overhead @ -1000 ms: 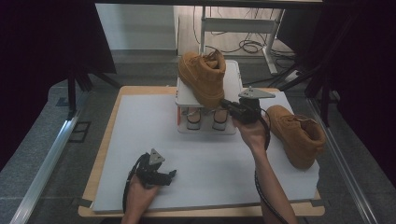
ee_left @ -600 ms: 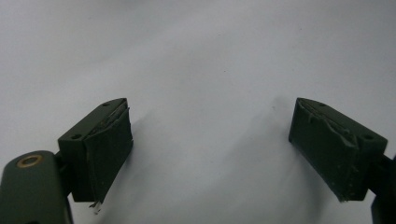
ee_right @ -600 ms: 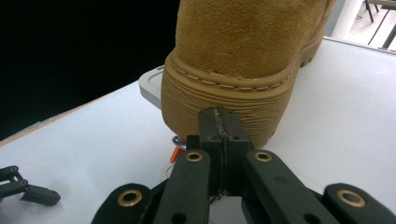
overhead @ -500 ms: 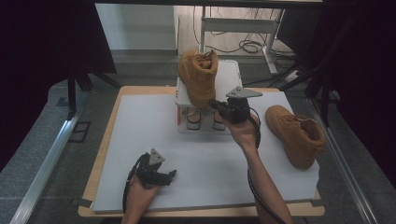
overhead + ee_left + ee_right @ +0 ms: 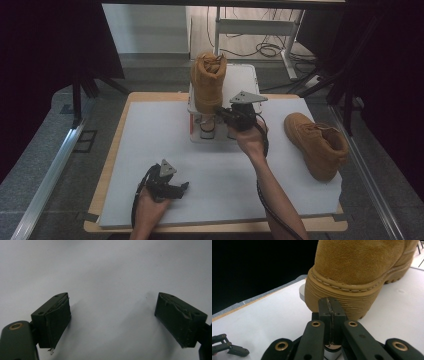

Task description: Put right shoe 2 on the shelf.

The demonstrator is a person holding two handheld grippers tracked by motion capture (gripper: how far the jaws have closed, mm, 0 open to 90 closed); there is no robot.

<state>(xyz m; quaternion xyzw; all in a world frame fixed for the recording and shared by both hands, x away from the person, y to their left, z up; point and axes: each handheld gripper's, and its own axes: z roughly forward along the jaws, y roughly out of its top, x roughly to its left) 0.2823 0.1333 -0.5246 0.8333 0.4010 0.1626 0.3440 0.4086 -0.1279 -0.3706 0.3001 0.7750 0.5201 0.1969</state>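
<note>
A tan suede boot (image 5: 207,82) stands on top of a small white rack (image 5: 245,80) at the back middle of the table. Its ribbed heel (image 5: 337,295) rises just beyond my right gripper (image 5: 329,307), whose jaws are pressed together with nothing between them. From above, the right gripper (image 5: 222,116) sits at the rack's front, just under the boot's heel. A second tan boot (image 5: 317,145) lies on the table at the right. My left gripper (image 5: 182,187) rests low at the front left; its jaws (image 5: 112,320) stand wide apart over bare white board.
The white board (image 5: 150,135) covers a wooden table with open room across its left and middle. Dark curtains and stand legs flank the table. Cables lie on the floor behind it. The left gripper (image 5: 227,347) appears far off in the right gripper view.
My right hand has carried its shut gripper leftward, away from the boot on the right and up to the heel of the boot on the rack. The left hand has stayed put.
</note>
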